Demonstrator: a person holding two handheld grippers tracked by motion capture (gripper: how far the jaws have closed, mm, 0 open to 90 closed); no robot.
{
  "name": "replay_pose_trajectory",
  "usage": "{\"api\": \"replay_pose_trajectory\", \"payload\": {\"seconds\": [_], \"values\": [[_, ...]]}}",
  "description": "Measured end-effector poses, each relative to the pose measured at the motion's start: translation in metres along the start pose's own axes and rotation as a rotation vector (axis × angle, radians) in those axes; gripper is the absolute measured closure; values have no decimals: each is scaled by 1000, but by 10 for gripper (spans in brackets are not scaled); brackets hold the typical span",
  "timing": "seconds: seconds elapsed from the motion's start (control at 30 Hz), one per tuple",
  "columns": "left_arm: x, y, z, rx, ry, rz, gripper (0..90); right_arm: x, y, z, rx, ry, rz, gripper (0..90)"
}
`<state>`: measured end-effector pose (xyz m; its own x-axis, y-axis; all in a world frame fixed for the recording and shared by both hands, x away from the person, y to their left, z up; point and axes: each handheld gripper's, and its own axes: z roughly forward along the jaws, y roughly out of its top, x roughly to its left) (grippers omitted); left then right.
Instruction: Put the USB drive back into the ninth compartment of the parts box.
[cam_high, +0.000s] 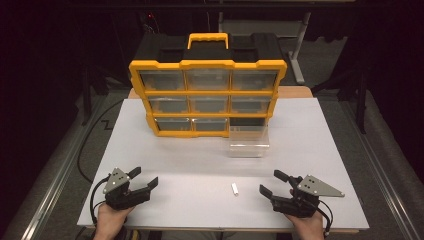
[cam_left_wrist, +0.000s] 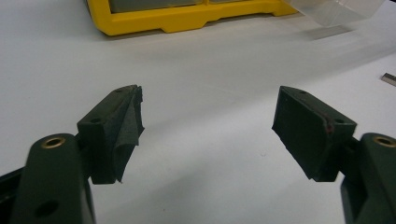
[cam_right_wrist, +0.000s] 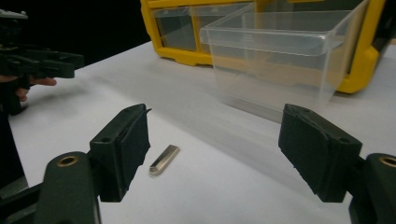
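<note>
Metal piece (cam_high: 235, 189) lay flat on white table (cam_high: 320, 150), between both grippers, nearer right gripper (cam_high: 274, 184). Right gripper's jaws spread wide, empty, piece just ahead of them (seen close in right gripper view). Left gripper (cam_high: 145, 179) likewise gaped, empty. Clear drawer (cam_high: 248, 141) stood out of yellow organizer (cam_high: 207, 97), touching its front.

White table (cam_high: 310, 150), rectangular, matte top. On it: yellow/black drawer cabinet (cam_high: 207, 95) at 12 o'clock, standing near the far edge; clear plastic bin (cam_high: 248, 141) just in front of its lower-right corner, approx 1 o'clock from table centre; small metal piece (cam_high: 235, 189) lying flat at 5 o'clock, well apart from the bin, near the front edge.
</note>
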<state>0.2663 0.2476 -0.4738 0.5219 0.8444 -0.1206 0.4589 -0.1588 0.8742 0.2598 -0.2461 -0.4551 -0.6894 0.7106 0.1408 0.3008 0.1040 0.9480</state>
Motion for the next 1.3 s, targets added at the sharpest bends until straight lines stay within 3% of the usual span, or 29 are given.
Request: {"api": "replay_pose_trajectory", "payload": {"seconds": [0.33,0.93,1.13,1.3], "values": [[0,0,0,-2,-1,-1,250,12,5,21,3,62,-3,246],[0,0,-1,-4,-4,0,249,29,14,50,27,122,-13,244],[0,0,-1,-4,-5,3,249,31,21,61,112,145,-6,290],[0,0,-1,-4,-4,0,249,34,24,69,205,166,-10,274]]}}
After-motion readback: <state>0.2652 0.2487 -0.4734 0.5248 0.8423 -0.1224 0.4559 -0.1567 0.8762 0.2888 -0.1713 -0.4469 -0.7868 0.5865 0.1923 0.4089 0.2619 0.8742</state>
